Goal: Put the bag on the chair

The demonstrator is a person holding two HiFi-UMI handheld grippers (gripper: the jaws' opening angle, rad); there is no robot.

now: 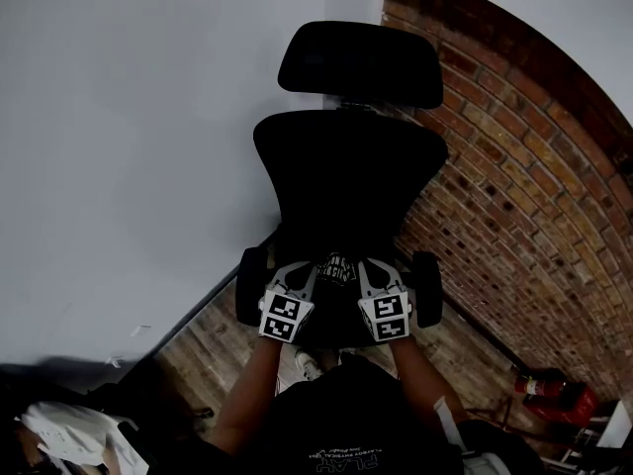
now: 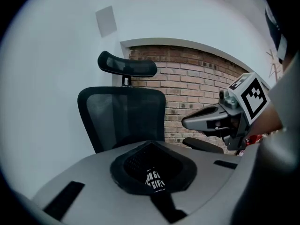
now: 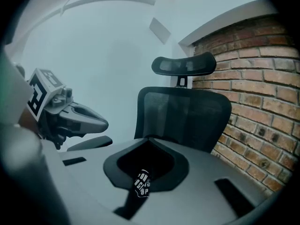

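Observation:
A black office chair (image 1: 346, 166) with a mesh back and a headrest stands against the wall, facing me. Both grippers hang side by side over its seat, the left gripper (image 1: 302, 273) and the right gripper (image 1: 371, 273). A black bag with white print (image 1: 338, 267) shows between them, its outline lost against the dark seat. In the left gripper view my left gripper (image 2: 151, 150) is shut on a strip of the printed bag fabric (image 2: 154, 180). The right gripper (image 3: 147, 145) is likewise shut on printed bag fabric (image 3: 142, 183). Whether the bag rests on the seat I cannot tell.
A white wall (image 1: 129, 146) runs on the left and a brick wall (image 1: 514, 186) on the right, meeting behind the chair. The chair's armrests (image 1: 251, 285) flank the grippers. A red extinguisher (image 1: 554, 394) lies on the wooden floor (image 1: 208, 349) at lower right; white clutter (image 1: 69, 433) sits lower left.

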